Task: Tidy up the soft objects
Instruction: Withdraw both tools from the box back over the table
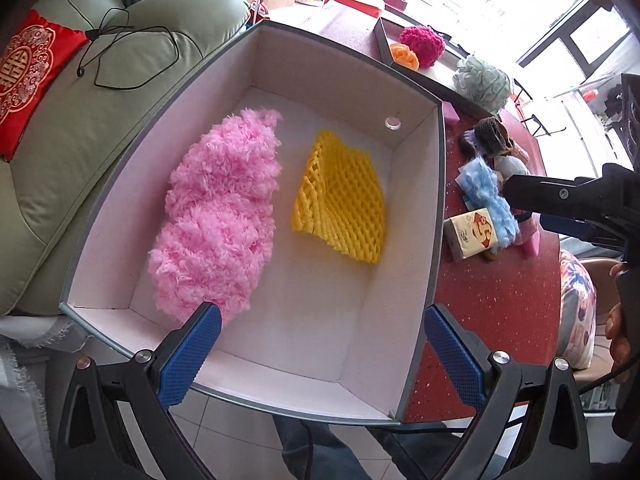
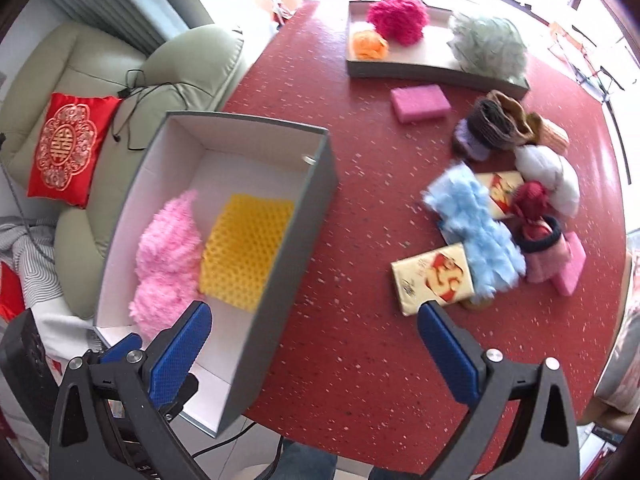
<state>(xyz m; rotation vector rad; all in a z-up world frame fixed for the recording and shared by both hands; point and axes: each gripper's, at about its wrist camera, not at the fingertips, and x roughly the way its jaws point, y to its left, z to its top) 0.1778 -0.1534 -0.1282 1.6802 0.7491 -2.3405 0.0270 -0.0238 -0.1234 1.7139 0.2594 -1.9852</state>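
A grey box (image 1: 438, 184) with a white inside holds a fluffy pink piece (image 1: 218, 216) and a yellow foam net (image 1: 340, 200); the box also shows in the right wrist view (image 2: 316, 184). My left gripper (image 1: 320, 350) is open and empty above the box's near end. My right gripper (image 2: 316, 354) is open and empty over the red table (image 2: 340, 320), by the box's right wall. A fluffy blue piece (image 2: 476, 232) lies in a pile of soft things at the right, beside a tissue pack (image 2: 434, 280).
A shallow tray (image 2: 420, 68) at the back holds a magenta pompom (image 2: 398, 16), an orange flower (image 2: 368, 44) and a grey-green puff (image 2: 486, 46). A pink sponge (image 2: 420, 102) lies on the table. A green sofa (image 2: 100, 64) with a red cushion (image 2: 66, 146) stands left.
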